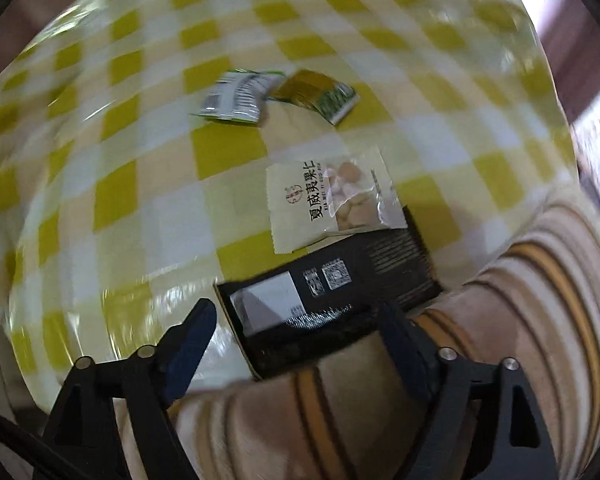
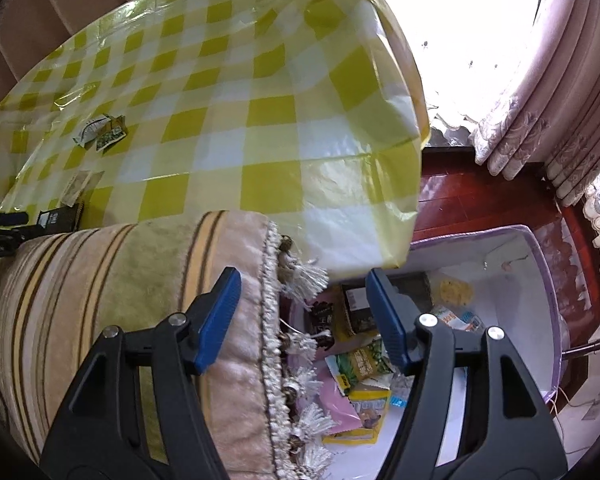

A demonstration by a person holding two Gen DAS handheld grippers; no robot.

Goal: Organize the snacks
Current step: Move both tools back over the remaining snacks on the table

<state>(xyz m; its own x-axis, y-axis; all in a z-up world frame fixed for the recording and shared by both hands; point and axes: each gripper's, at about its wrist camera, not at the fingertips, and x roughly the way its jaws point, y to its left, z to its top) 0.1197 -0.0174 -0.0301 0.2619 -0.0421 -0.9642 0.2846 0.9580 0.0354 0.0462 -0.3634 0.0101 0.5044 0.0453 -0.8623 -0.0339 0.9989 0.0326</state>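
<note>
A black box [image 1: 328,300] lies at the near edge of the checked table [image 1: 140,184], partly under a cream nut packet [image 1: 328,200]. My left gripper [image 1: 296,328] stands open astride the box's near end; the left finger has a visible gap to it. Farther off lie a white-green packet [image 1: 236,96] and a gold-green packet [image 1: 316,94]. My right gripper [image 2: 300,300] is open and empty, hanging over the edge of a striped cushion [image 2: 100,280] and a white bin [image 2: 540,264] on the floor that holds several snack packets [image 2: 364,360]. The right wrist view also shows the black box [image 2: 58,218].
The striped cushion [image 1: 520,300] with a tasselled fringe [image 2: 300,280] sits against the table's near side. The tablecloth [image 2: 360,200] hangs over the bin's left part. Red wooden floor [image 2: 480,200] and curtains [image 2: 560,100] lie beyond the bin.
</note>
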